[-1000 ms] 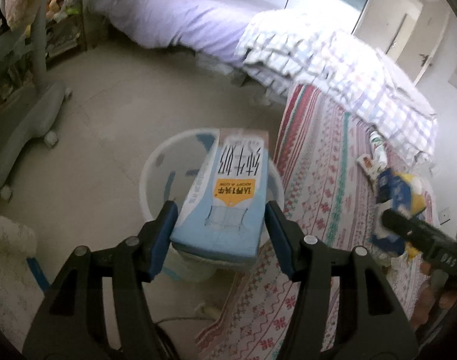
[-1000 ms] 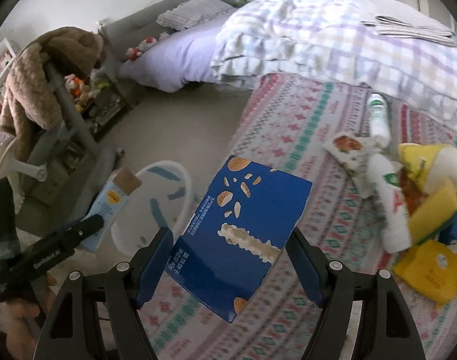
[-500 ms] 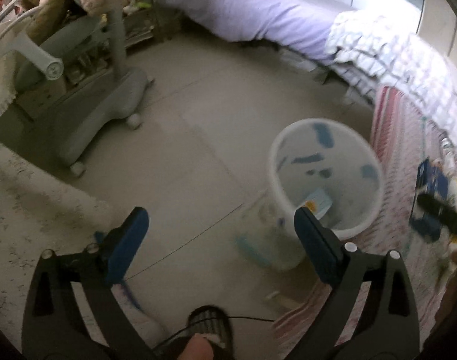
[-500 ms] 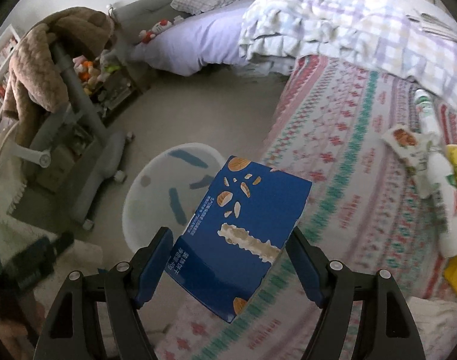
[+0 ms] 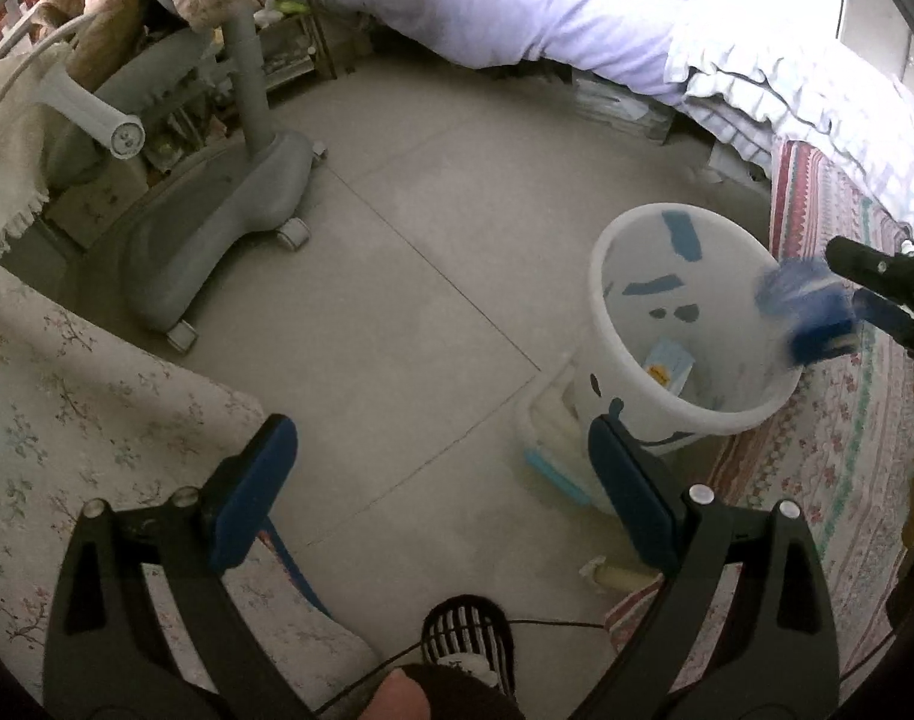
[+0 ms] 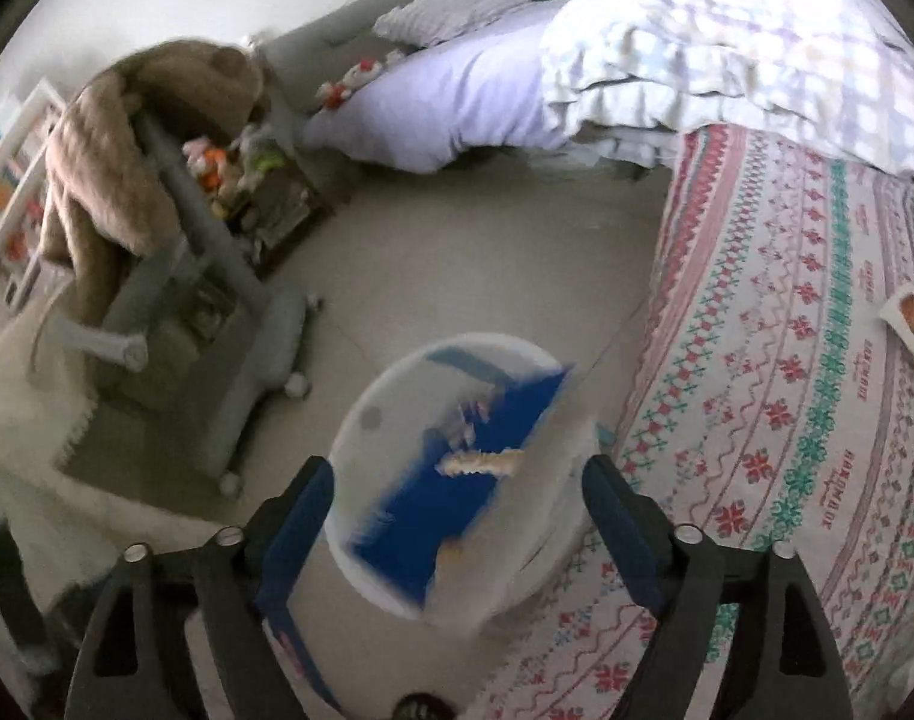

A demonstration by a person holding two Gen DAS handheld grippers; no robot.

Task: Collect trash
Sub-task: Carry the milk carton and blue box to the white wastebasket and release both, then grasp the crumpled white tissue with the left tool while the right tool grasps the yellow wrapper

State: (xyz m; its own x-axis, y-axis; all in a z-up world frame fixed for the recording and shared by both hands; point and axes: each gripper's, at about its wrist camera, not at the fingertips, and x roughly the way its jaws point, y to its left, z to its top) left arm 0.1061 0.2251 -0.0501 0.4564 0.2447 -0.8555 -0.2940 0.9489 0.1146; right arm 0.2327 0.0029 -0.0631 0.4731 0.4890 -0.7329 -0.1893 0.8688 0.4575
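both jaws spread, a box over the bin

the left gripper [image 5: 438, 492] is spread on nothing above the floor; the right gripper [image 6: 457, 516] is spread too, the blurred blue box [image 6: 457, 468] loose between and beyond its jaws, over the white bin [image 6: 360, 438], where a pale blue carton [image 5: 670, 366] lies; beyond that, the bed [image 6: 457, 96].

I see a smooth white plastic bin [image 5: 685, 324]; a shiny blue cardboard box [image 6: 457, 480]; soft woven cloth rug [image 6: 787, 420]; matt stone floor [image 5: 426, 228].
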